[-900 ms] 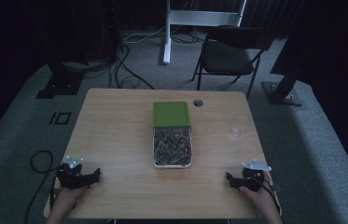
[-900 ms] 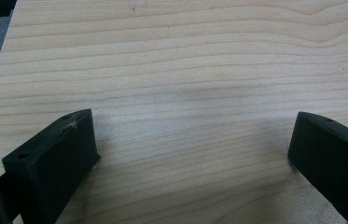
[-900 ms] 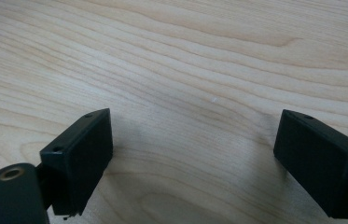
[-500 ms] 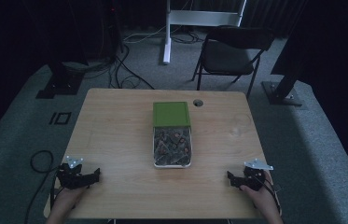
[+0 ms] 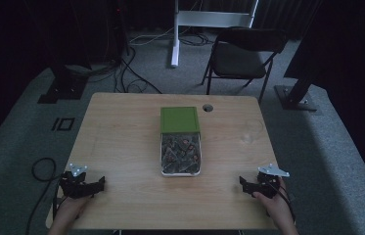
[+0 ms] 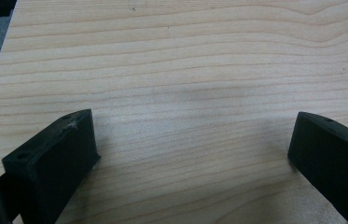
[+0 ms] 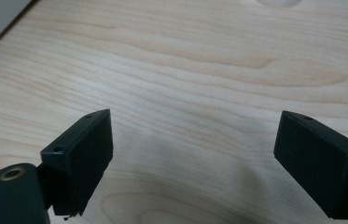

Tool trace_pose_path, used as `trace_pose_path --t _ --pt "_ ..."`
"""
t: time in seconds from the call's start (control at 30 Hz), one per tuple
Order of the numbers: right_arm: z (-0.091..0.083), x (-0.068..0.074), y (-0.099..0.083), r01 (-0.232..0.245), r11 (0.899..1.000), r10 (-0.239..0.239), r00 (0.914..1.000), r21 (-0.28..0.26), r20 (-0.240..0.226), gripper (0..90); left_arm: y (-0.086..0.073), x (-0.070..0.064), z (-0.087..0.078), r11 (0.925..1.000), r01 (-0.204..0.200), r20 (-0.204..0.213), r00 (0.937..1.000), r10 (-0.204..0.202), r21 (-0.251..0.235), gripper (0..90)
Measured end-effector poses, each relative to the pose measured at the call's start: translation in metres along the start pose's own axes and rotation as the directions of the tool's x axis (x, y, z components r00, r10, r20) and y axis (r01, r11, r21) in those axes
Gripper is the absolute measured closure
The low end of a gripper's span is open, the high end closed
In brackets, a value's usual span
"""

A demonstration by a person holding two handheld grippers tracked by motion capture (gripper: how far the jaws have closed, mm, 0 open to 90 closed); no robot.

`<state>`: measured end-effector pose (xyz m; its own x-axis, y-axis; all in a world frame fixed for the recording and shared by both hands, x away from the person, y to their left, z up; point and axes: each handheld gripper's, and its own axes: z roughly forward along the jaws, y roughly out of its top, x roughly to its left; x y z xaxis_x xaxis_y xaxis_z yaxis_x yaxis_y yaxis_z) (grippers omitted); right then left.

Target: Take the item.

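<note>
A: Item 1, nearest edge: left gripper (image 5: 90, 186), resting on the wooden surface (image 5: 121, 147) at its near left corner. Its own view shows both jaws spread wide with bare wood between them, nothing pinched.

B: Item 2?

A: Right gripper (image 5: 248, 185), near right corner, same condition: jaws spread, nothing between them but wood grain. A hand (image 5: 278, 208) holds it from below.

B: Item 3, the work piece?

A: Clear box (image 5: 180, 156) at the middle of the surface, well apart from both grippers and roughly midway between them. It is filled with small dark pieces, too small to name. A green lid (image 5: 179, 119) covers its far part, so the near part lies uncovered.

B: Step in hand?

A: Judged as the start: both grippers parked, box untouched. The next move likely calls for 1 gripper to travel forward and inward to the box, with the other steadying it; the jaws are already wide enough to approach.

B: Obstructions?

A: None on the path; bare wood lies between grippers and box. A faint clear round object (image 5: 251, 131), possibly a glass, stands right of the box and could be knocked on a right-side reach. A cable hole (image 5: 207, 107) sits behind the lid.

B: Beyond the surface?

A: 1 folding chair (image 5: 241, 56), cables on the floor (image 5: 131, 73), a white stand (image 5: 175, 34).
</note>
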<state>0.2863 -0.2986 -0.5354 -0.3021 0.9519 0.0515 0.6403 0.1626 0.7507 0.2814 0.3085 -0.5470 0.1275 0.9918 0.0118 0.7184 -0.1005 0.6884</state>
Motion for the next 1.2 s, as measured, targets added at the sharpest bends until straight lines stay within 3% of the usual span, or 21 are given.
trace_pose_path --t 0.43,0.6,1.2 --pt "-0.005 0.010 0.016 0.005 0.999 -0.005 1.0000 -0.040 -0.006 13.2 0.000 0.000 0.000 1.0000 0.000 0.000 1.0000 0.000 0.000 1.7" --pt "-0.007 0.014 0.022 -0.012 0.999 0.010 0.9992 -0.049 -0.038 12.5 0.000 0.000 0.000 1.0000 0.000 0.000 1.0000 0.000 0.001 1.7" --pt "-0.017 0.024 0.049 0.049 0.994 -0.053 0.9979 -0.100 -0.039 12.6 0.000 0.000 0.000 1.0000 0.000 0.000 1.0000 0.000 0.002 1.7"
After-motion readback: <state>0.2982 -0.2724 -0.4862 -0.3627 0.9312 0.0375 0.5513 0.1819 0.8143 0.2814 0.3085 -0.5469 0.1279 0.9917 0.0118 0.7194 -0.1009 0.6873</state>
